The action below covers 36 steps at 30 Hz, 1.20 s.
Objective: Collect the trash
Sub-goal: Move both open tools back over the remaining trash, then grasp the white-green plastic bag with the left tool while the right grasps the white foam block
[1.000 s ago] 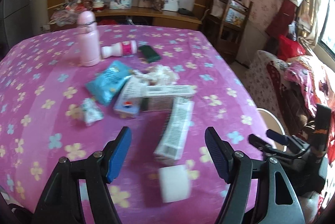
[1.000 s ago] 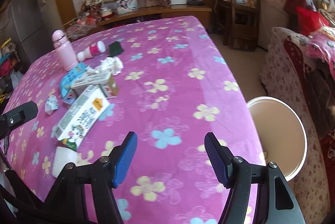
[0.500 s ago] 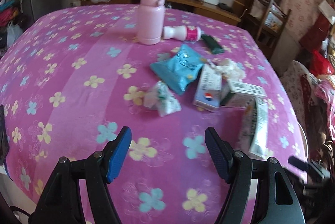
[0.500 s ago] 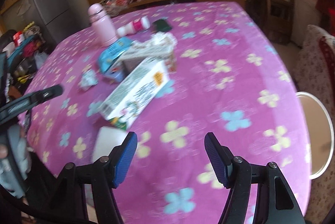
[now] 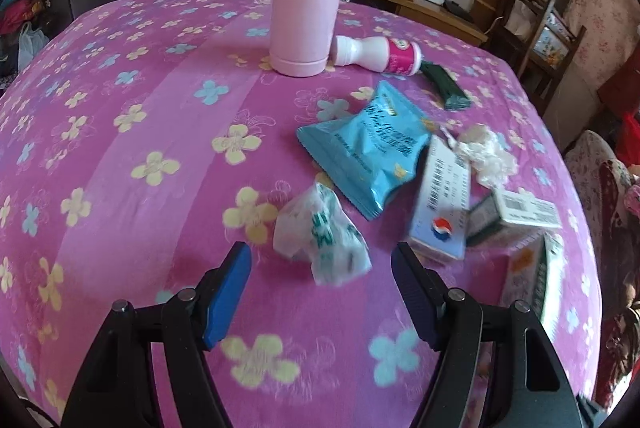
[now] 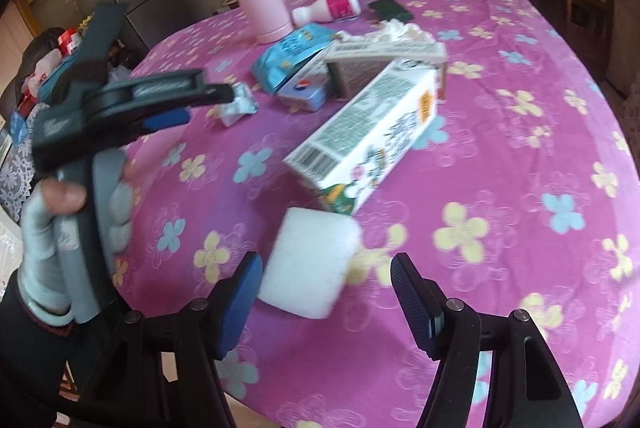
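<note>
Both grippers spread, each lining up on a piece of trash.

The left gripper [image 5: 321,286] should drop square over the crumpled wrapper [image 5: 321,232]; the right gripper [image 6: 326,286] over the white block [image 6: 310,262] on the surface [image 6: 520,167]. A second ago both hung farther right, beside the bin.

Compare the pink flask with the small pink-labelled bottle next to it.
The pink flask stands upright; the small bottle lies on its side. The flask is bigger and plain pink all over; the bottle is white with a pink label. Both rest on the flowered tablecloth.
</note>
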Each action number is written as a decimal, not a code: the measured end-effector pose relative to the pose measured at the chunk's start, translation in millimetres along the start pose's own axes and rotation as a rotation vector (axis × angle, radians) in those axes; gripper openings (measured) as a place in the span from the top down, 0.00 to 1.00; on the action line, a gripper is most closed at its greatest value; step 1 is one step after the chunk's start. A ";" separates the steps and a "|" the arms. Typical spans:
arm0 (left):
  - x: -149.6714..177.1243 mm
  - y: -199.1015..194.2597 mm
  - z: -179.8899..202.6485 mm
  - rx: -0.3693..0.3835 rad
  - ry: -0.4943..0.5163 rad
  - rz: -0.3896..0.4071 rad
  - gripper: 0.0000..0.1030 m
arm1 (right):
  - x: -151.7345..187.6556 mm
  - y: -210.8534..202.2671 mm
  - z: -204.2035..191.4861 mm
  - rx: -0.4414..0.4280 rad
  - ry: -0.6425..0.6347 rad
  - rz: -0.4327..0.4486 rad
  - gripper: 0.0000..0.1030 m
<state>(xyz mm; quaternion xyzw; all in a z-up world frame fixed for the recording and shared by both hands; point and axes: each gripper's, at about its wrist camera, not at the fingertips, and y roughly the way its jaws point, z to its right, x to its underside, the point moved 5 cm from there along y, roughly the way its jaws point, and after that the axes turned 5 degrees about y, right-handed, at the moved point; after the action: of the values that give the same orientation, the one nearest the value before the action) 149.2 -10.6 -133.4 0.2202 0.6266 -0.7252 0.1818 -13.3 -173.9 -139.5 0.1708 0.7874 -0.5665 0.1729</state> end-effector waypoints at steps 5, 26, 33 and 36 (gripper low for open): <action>-5.6 20.4 -6.5 0.017 -0.036 -0.026 0.32 | 3.8 12.9 -6.6 -0.004 -0.014 -0.010 0.32; 26.6 -73.9 29.2 0.127 0.108 0.030 0.73 | 13.9 -46.5 39.1 -0.100 0.050 0.053 0.59; 29.7 -110.4 82.4 0.196 0.209 0.080 0.73 | 10.0 -84.6 66.9 -0.111 0.109 0.133 0.59; 31.0 -118.2 105.9 0.221 0.253 0.095 0.73 | 8.9 -95.6 83.2 -0.075 0.136 0.165 0.59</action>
<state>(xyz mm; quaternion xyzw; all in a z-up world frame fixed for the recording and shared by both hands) 49.8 -97.4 -40.0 0.3576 0.5498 -0.7467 0.1104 -59.1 -281.1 -88.8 0.2664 0.8013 -0.5074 0.1715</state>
